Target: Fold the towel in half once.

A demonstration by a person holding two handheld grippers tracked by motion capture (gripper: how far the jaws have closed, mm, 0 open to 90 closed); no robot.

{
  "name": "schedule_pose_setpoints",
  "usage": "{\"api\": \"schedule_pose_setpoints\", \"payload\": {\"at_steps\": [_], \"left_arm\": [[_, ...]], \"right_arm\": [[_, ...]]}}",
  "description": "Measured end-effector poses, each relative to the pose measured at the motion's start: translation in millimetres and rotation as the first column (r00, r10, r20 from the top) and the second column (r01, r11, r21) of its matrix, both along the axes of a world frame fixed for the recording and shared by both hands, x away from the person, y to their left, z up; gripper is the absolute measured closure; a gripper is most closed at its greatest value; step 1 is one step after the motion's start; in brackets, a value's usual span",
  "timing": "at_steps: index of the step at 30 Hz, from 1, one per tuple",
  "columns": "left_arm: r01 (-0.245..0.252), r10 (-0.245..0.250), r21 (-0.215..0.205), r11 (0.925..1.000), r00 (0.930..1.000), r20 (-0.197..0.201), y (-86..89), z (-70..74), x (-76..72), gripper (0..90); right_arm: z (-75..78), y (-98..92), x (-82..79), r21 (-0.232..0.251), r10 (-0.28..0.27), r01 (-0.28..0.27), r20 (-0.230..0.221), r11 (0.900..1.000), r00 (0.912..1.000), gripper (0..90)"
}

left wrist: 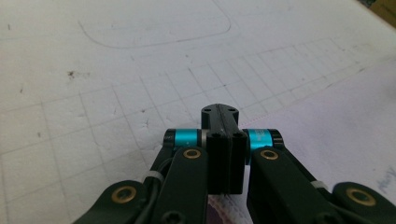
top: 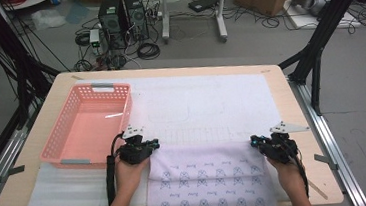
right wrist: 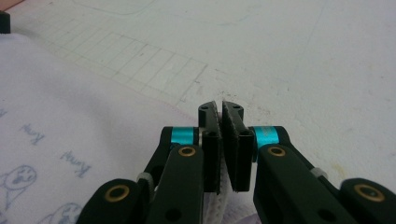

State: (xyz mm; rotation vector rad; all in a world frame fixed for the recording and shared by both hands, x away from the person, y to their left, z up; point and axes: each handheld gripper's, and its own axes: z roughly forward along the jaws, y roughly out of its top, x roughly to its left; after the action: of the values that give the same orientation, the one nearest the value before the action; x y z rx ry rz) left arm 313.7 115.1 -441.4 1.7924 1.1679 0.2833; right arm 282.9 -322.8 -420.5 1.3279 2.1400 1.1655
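Pinching the printed cloth (top: 210,181) at its upper corners, both fingers' sets are clamped shut on fabric; thin edges could be lost if pulled unevenly.

The white printed cloth (top: 210,183) ran off the high view's bottom edge, its far corners hidden inside both claws.
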Motion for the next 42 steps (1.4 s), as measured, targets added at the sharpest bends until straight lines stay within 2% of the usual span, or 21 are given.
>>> {"api": "schedule_pose_setpoints", "payload": {"at_steps": [2,8,11,14,20,21,23,28,33,34,36,37,39,40,42], "left_arm": [[-0.001,0.001,-0.018,0.9998,1.0000,0.010,1.7,2.7,-1.7,89.7],[0.016,-0.016,-0.033,0.9993,0.9997,0.018,4.4,7.1,-5.8,89.8],[0.030,-0.027,-0.064,0.9975,0.9988,0.042,6.0,12.7,-12.0,89.9],[0.055,-0.048,-0.124,0.9908,0.9972,0.058,9.2,19.6,-23.0,89.9],[0.124,-0.109,-0.135,0.9830,0.9874,0.114,17.4,35.8,-53.8,90.0],[0.124,-0.109,-0.135,0.9830,0.9874,0.114,17.4,35.8,-53.8,90.0],[0.140,-0.124,-0.144,0.9796,0.9855,0.116,24.7,38.9,-67.7,89.9],[0.169,-0.157,-0.107,0.9797,0.9809,0.115,31.6,39.2,-91.9,89.9],[0.196,-0.186,-0.092,0.9762,0.9767,0.107,34.7,33.3,-115.3,89.5],[0.192,-0.181,-0.101,0.9761,0.9771,0.111,36.6,32.2,-117.8,87.5],[0.180,-0.164,-0.119,0.9764,0.9772,0.135,41.6,31.7,-118.7,74.4],[0.162,-0.143,-0.127,0.9786,0.9787,0.148,43.6,31.9,-116.8,68.5],[0.134,-0.111,-0.154,0.9790,0.9825,0.149,45.7,32.6,-110.0,58.0],[0.126,-0.102,-0.155,0.9799,0.9831,0.152,44.9,32.6,-106.1,55.0],[0.111,-0.088,-0.145,0.9831,0.9835,0.158,40.5,32.2,-98.1,51.5]], "right_arm": [[0.1,-1.0,-1.3,0.002,-0.007,0.007,-0.005,1.000,1.0000,85.8],[1.8,-2.5,-3.0,0.009,-0.008,0.008,0.003,1.000,1.0000,85.8],[4.2,-4.0,-6.3,0.019,-0.001,0.001,0.017,1.000,0.9999,85.8],[7.6,-7.2,-14.5,0.034,0.009,-0.010,0.036,0.999,0.9993,85.8],[17.8,-15.7,-45.2,0.077,0.042,-0.048,0.075,0.996,0.9963,85.9],[19.8,-16.6,-51.3,0.081,0.051,-0.057,0.083,0.995,0.9953,85.9],[23.7,-19.0,-63.7,0.096,0.066,-0.075,0.092,0.993,0.9936,85.9],[31.2,-24.6,-92.8,0.112,0.104,-0.118,0.120,0.987,0.9872,86.0],[29.5,-33.5,-116.2,0.118,0.136,-0.147,0.097,0.982,0.9859,85.6],[28.8,-35.6,-120.1,0.127,0.145,-0.156,0.088,0.980,0.9855,84.3],[28.3,-40.5,-127.4,0.171,0.161,-0.170,0.067,0.970,0.9847,77.3],[28.9,-43.6,-129.0,0.207,0.168,-0.178,0.067,0.962,0.9836,72.8],[32.4,-49.4,-129.1,0.256,0.134,-0.147,0.067,0.955,0.9887,61.6],[33.9,-51.8,-127.3,0.267,0.115,-0.131,0.076,0.955,0.9905,61.6],[35.0,-53.5,-121.8,0.248,0.064,-0.081,0.079,0.965,0.9948,61.0]]}}
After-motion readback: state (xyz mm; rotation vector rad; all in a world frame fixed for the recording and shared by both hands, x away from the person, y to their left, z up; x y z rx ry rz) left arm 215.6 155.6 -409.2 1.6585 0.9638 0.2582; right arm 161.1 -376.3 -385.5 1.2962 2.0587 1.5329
